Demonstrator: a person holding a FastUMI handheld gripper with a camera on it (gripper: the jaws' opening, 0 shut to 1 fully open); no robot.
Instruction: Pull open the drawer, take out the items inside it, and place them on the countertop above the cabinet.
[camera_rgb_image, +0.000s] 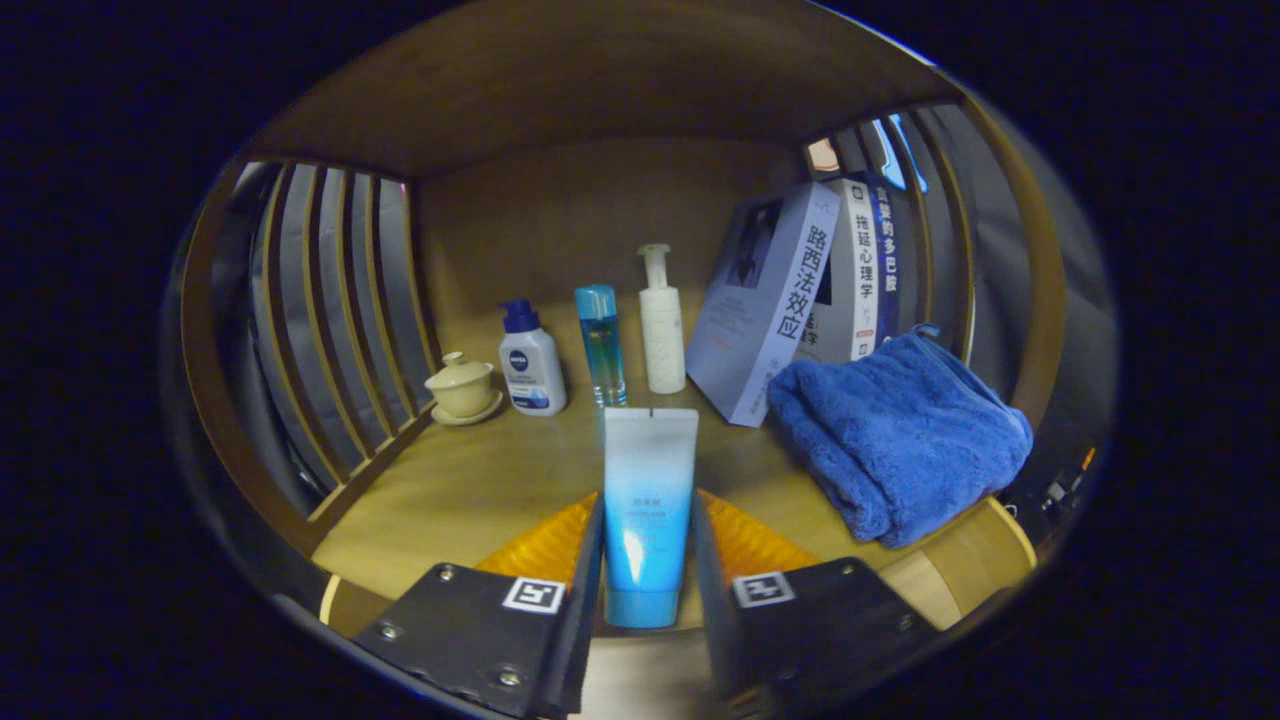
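A blue and white tube stands cap down between my two fingers, over the front edge of the wooden countertop. My gripper is shut on the tube, both fingers pressing its sides. Beyond the tube, toward the back wall, stand a white pump bottle with a blue top, a slim blue bottle and a tall white pump bottle.
A cream lidded cup on a saucer sits by the slatted left side. Leaning books stand at the back right, with a folded blue towel in front of them. A wooden shelf roofs the space.
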